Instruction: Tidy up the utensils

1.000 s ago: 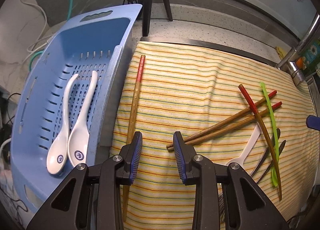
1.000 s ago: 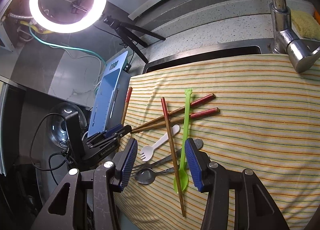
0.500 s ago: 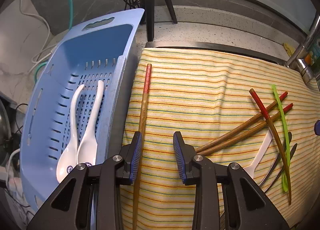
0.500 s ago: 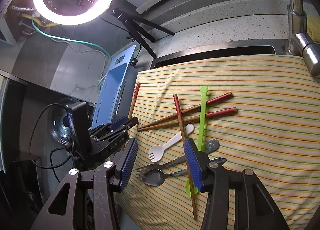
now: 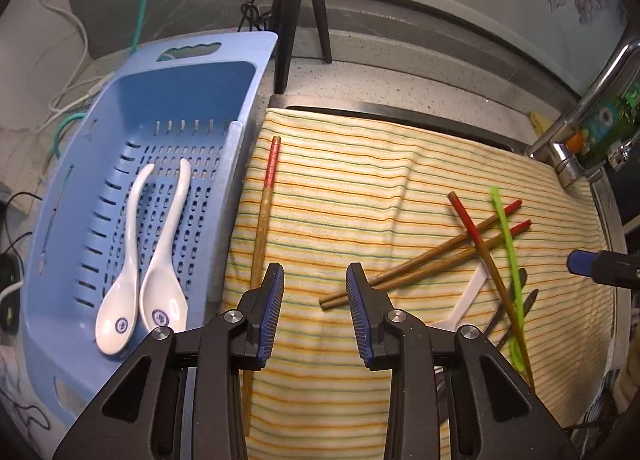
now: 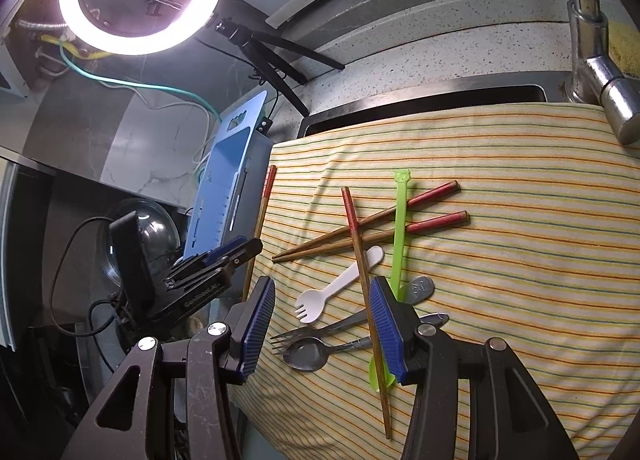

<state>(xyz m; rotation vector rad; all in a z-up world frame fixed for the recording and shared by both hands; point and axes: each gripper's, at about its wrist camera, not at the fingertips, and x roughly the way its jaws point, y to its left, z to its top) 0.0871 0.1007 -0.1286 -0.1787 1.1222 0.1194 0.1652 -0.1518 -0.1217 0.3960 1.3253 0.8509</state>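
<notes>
Left gripper [image 5: 315, 278] hung over the lower centre of the left wrist view, jaws parted, nothing between the pads; bare striped cloth [image 5: 360, 180] showed in the gap. Right gripper [image 6: 322, 292] sat low centre in the right wrist view, jaws also apart and empty, over the cutlery cluster without touching it.

Edges: the cloth's left edge ran just beside the wall of the blue basket [image 5: 240, 164], which filled the left third of the left wrist view. A lone chopstick [image 5: 266, 196] lay along that cloth edge, red end toward the top of the frame, its lower end passing behind the left jaw. The far cloth edge met the metal sink rim [image 5: 384, 110] across the upper middle. A faucet [image 6: 592, 60] stood at the upper right.

Open room: the middle band of cloth, between the lone chopstick and the cluster at right, was bare.

Counts:
- White ceramic spoons [image 5: 160, 260]: two, side by side in the basket, bowls toward the lower left.
- Chopsticks: four in all; the lone one, plus a crossed group of three [image 6: 360, 228].
- Green plastic stick [image 6: 400, 228]: one, lying over two of the three.
- White plastic fork [image 6: 340, 284]: one.
- Metal fork [image 6: 316, 330]: one.
- Metal spoon [image 6: 308, 354]: one, just below the metal fork.
</notes>
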